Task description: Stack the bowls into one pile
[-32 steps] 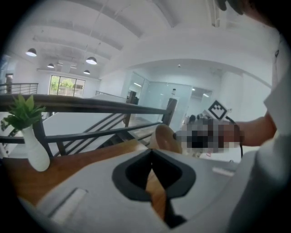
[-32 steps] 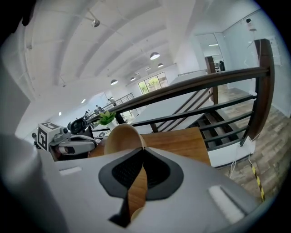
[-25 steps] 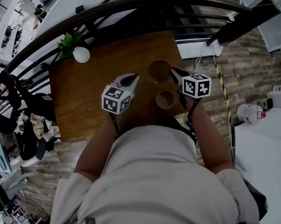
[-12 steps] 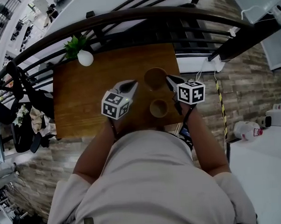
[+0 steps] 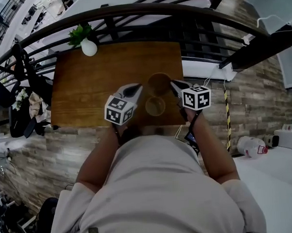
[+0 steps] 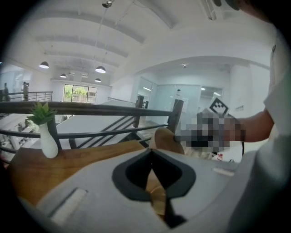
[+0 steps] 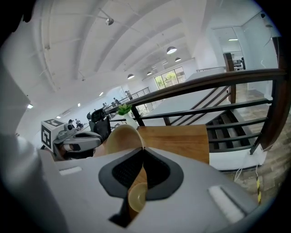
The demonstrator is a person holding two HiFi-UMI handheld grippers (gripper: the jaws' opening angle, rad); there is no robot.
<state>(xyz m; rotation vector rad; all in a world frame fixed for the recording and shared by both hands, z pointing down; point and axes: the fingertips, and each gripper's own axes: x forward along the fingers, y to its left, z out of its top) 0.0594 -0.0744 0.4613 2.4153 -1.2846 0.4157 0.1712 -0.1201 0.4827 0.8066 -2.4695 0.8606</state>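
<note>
Gripping the far bowl (image 5: pixel 159 83) by its rim from two sides, judging by both gripper views: left gripper (image 5: pixel 136 89) with jaws drawn together on the left edge, right gripper (image 5: pixel 175 85) likewise closed down thin on the right edge, that bowl's pale wall rising straight off the meeting tips in each. Lying, in the head view, just beyond the near bowl (image 5: pixel 155 106), outlines almost touching, not yet over it. Hard to say whether raised clear of the table (image 5: pixel 87 92) or only skimming it. Leaving the near bowl untouched, upright and open side up, close to the table edge nearest the person. Reads as the carrying step of the stack, roughly halfway: one bowl gripped, nothing nested. Calls next for raising the far bowl above the near bowl's rim, drawing both grippers toward it at a matched pace, keeping the load level, centring over the near bowl, lowering until seated, and only then parting the jaws. Worth minding: any uneven pull on so thin a pinch, likely to tip the rim. Further out from the near bowl, well apart to its far left, a small plant in a white vase (image 5: pixel 88 46); beyond that again, a dark railing (image 7: pixel 227 80).
</note>
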